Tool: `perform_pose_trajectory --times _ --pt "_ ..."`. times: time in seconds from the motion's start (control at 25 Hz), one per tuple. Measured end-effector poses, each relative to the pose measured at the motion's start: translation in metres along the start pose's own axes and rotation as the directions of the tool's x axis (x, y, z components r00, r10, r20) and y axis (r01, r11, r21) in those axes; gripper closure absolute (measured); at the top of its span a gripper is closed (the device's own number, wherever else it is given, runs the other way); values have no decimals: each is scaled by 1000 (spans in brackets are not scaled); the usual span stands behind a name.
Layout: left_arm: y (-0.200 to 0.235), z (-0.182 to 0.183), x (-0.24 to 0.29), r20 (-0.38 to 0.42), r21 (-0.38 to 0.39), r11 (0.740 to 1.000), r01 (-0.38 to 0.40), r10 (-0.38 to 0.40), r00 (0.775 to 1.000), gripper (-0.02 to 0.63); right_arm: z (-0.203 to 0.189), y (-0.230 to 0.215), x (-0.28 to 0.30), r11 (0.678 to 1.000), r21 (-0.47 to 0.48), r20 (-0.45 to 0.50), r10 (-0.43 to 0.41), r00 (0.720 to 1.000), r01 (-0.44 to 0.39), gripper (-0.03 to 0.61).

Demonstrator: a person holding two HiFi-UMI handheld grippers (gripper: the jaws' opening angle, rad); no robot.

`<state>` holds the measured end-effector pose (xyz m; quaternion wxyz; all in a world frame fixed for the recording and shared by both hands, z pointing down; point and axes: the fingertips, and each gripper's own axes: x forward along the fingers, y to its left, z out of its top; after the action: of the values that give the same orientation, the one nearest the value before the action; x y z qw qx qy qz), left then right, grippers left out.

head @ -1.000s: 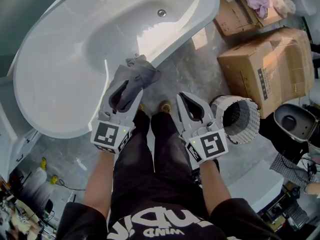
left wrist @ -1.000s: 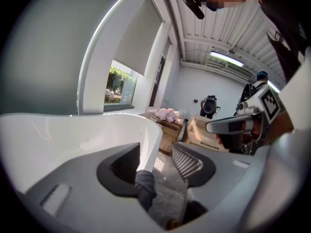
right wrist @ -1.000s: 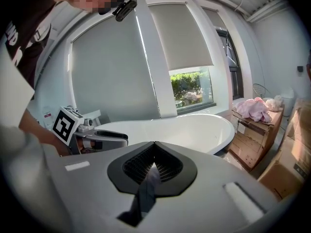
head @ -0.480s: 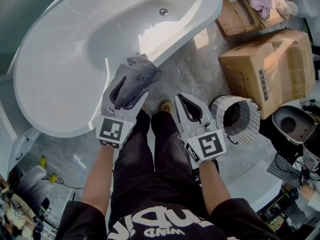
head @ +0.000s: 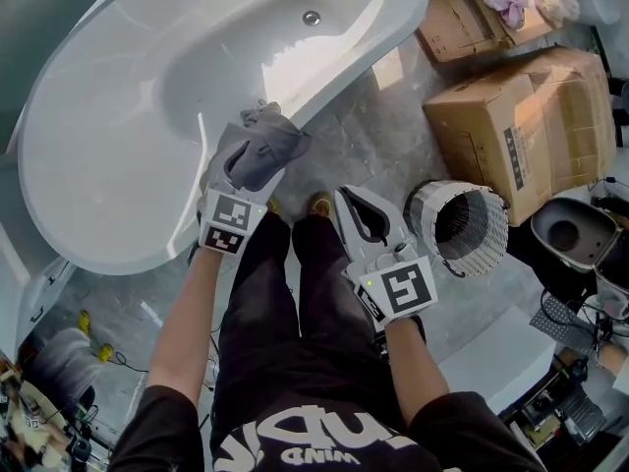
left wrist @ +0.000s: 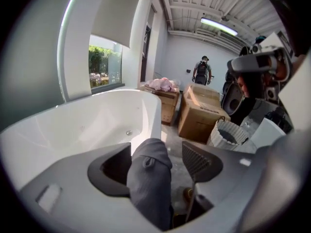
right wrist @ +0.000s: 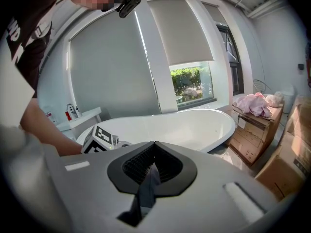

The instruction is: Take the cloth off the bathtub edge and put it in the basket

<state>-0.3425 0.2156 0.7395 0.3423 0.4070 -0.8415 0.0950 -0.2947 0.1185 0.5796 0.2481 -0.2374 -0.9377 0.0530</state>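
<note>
The right tongs (head: 346, 197) hang nearest the person's legs, jaws closed tip to tip with nothing in them; this hand has no part in the job yet. Just beyond, the left tongs (left wrist: 156, 152) stand as wide open as they go, with the crumpled dark grey cloth (head: 263, 150) between the jaws; the cloth lies against the left-hand pad while the right-hand pad stands clear of it, so I judge there is no grip on it. The cloth rests bunched on the near rim of the white oval bathtub (head: 369, 52), partly over the outer side; it has not left the edge. The white ribbed round basket (head: 425, 214) stands on the grey floor to the right, well apart from the cloth, near a large brown cardboard box (head: 521, 131), and what shows of its inside looks bare. So nothing of the task is done: closing on the cloth, lifting it off the rim, carrying it over and dropping it in all remain.
</note>
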Motion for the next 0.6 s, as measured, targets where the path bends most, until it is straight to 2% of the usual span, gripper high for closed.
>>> perform_pose_trajectory --times 0.12,0.32,0.6 --pt "3 -26 22 -88 -5 1000 14 -14 996 304 -5 -2 -2 1000 7 -11 -4 1000 4 569" --pt "9 -59 44 -230 -6 1000 20 -21 973 304 -9 -5 -3 1000 17 -16 -12 1000 13 569" --pt "7 -64 53 -308 -18 999 26 -31 951 304 -14 -1 -4 999 32 -27 -4 1000 5 569"
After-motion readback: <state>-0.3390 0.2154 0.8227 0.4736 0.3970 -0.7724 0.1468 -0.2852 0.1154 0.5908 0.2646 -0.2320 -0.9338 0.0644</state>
